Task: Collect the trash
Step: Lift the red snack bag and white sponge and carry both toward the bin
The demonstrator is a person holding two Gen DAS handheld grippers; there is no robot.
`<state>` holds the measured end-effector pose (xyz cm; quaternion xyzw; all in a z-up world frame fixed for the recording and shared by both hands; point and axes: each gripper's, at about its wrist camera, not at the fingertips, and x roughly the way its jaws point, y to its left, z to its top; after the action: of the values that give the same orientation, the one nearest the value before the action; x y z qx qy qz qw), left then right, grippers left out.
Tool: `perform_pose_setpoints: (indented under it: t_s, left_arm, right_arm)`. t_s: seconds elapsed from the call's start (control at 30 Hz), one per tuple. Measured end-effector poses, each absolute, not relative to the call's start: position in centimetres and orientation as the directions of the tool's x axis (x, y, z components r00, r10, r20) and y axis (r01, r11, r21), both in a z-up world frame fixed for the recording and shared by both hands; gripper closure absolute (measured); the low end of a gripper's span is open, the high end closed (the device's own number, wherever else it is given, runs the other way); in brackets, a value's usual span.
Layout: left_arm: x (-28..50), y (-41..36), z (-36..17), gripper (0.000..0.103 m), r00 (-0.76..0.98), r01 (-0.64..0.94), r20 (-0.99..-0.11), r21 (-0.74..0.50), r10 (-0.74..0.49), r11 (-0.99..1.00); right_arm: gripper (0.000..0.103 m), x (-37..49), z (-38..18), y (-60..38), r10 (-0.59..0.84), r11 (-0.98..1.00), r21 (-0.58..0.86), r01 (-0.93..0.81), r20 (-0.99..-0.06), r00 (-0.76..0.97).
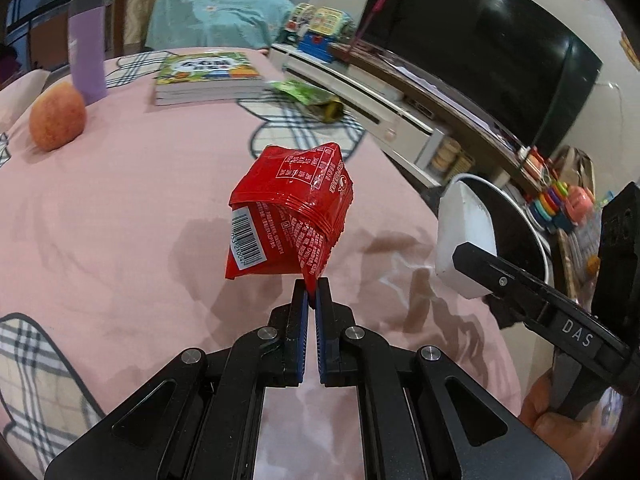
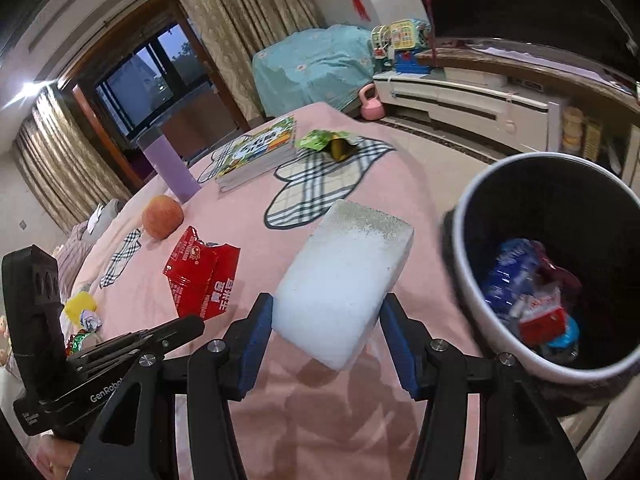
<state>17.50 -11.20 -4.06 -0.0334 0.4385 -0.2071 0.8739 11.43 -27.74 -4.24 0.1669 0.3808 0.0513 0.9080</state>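
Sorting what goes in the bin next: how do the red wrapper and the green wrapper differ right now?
The red wrapper hangs pinched in the left gripper, lifted above the pink cloth; the green wrapper lies flat on it beside the books, ungripped. Both are crumpled, opened snack packets.

Both grippers, left gripper (image 1: 311,292) and right gripper (image 2: 326,312), are matte black linkages with round silver pivot screws and blue ribbed pads (image 2: 256,344) lining their fingers. White lettering reads "DAS" on one body, "GenRobot" on the other. Bare skin shows at a frame edge.
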Motion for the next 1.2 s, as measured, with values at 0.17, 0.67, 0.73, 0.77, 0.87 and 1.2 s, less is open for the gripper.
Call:
perform_pose_setpoints:
  t_s: [0.17,0.67,0.73,0.77,0.87,1.2]
  left_arm:
    - [16.3,-12.8,-4.0,0.100,0.516,0.364,-0.756,-0.231,-0.402,0.902]
    - [15.2,-16.8,-3.3,0.100,0.502,0.434,-0.762,-0.187,-0.408,0.881]
    - [15.2,-17.2,-3.2,0.100,0.501,0.440,-0.762,-0.183,-0.409,0.879]
    - [15.2,-17.4,-3.2,0.100,0.502,0.443,-0.762,-0.181,-0.410,0.878]
    - [15.2,-18.2,-2.9,0.100,0.502,0.456,-0.759,-0.175,-0.415,0.873]
    - [14.8,-20.7,-2.0,0.100,0.500,0.502,-0.751,-0.155,-0.432,0.851]
  right_arm:
    - [0.047,9.6,-3.9,-29.3,0.191,0.937,0.342,0.068,-0.666,0.721]
    - [0.047,6.8,-3.1,-32.7,0.139,0.938,0.328,0.111,-0.651,0.746]
    - [0.047,6.6,-2.9,-33.2,0.129,0.941,0.319,0.115,-0.652,0.748]
    - [0.047,6.6,-2.9,-33.4,0.125,0.942,0.315,0.117,-0.652,0.748]
    - [0.047,6.3,-2.6,-34.3,0.107,0.942,0.308,0.132,-0.651,0.752]
    - [0.046,5.4,-2.5,-36.8,0.065,0.937,0.302,0.177,-0.645,0.761]
